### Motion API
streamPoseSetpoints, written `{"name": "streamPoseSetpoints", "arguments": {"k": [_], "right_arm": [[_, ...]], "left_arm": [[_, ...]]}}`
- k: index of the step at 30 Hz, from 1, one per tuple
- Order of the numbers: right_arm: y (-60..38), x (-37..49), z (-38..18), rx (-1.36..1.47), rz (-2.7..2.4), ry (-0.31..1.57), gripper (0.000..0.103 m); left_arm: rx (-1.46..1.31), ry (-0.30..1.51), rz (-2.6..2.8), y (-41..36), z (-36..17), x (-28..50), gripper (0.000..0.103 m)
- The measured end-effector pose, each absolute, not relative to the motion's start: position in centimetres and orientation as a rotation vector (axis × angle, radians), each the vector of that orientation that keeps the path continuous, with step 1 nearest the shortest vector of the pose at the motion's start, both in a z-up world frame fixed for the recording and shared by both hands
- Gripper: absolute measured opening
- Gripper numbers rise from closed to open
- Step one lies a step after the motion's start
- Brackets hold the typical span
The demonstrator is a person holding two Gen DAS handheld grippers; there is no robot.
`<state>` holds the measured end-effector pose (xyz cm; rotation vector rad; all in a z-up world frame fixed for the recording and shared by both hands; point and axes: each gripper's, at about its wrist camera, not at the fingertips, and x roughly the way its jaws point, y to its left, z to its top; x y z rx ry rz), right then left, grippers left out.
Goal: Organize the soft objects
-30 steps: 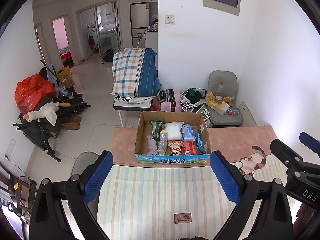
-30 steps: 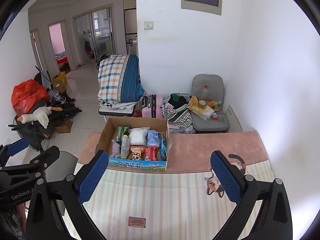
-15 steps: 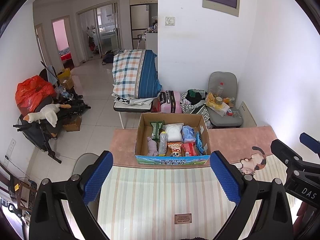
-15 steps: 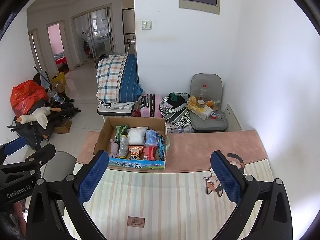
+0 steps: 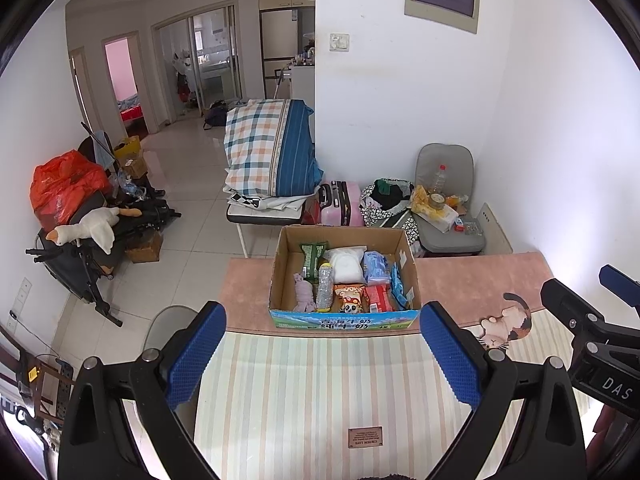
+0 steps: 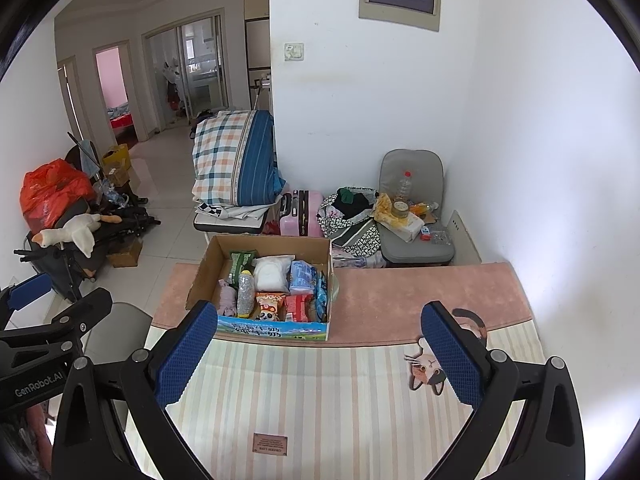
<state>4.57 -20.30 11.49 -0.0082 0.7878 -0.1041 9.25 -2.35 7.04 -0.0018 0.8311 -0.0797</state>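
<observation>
Cardboard box (image 5: 344, 276) at mat's (image 5: 320, 392) far edge

Table (image 5: 472, 284): striped cat-print mat (image 5: 320, 384) over pink cloth, apparently; cardboard box (image 5: 404, 252) at mat's far edge.

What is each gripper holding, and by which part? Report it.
Nothing. The left gripper and right gripper both hang open and empty above the striped mat, short of the cardboard box.
</observation>
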Motion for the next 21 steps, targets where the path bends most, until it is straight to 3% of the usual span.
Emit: {"name": "streamPoseSetpoints", "arguments": {"k": [21], "right_arm": [[-20.4,4.69,11.67,-0.02,-0.107,0.778,0.103]], "left_arm": [[-0.005,0.831,-0.08,-2.11,7.1,9.08,0.099]]}}
